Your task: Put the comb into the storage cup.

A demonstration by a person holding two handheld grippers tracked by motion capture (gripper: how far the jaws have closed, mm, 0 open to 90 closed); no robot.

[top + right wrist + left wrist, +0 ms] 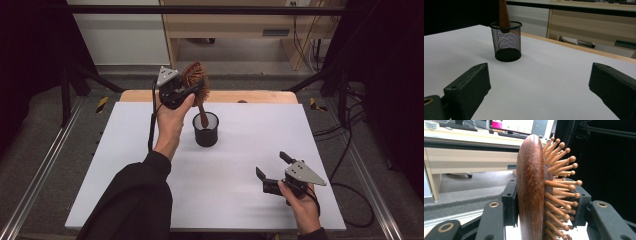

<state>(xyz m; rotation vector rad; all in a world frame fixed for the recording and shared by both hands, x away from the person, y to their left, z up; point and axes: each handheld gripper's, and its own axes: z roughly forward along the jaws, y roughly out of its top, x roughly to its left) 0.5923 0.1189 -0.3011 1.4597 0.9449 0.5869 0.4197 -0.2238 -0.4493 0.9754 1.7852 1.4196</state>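
Above the far half of the table (125, 190), a little left of its middle, the left gripper (192, 91) held a wooden hairbrush (195, 80) by its head, jaws clamped on the two faces. In the left gripper view the brush (530, 192) stood on edge between the jaws, its smooth brown back against one pad and its ball-tipped wooden pins against the other. The handle pointed down and its tip sat inside the rim of a black mesh cup (206, 129); in the right gripper view the handle end showed just below the rim of the cup (507, 41), well above the cup's floor. The cup stood upright on the white sheet, nearer the far edge than the near one and well in from both side edges, with bare surface all round it.

The right gripper (272, 167) hovered low over the near right part of the table, close to the near edge and short of the right edge, its jaws spread wide with nothing between them. In its own view the two black pads (469, 87) stood far apart over white table, pointing toward the cup. A wide stretch of bare sheet lay between this gripper and the cup, and the whole near left corner beyond the person's dark sleeve (135, 200) was likewise open. A strip of bare wood showed along the far edge behind the sheet.
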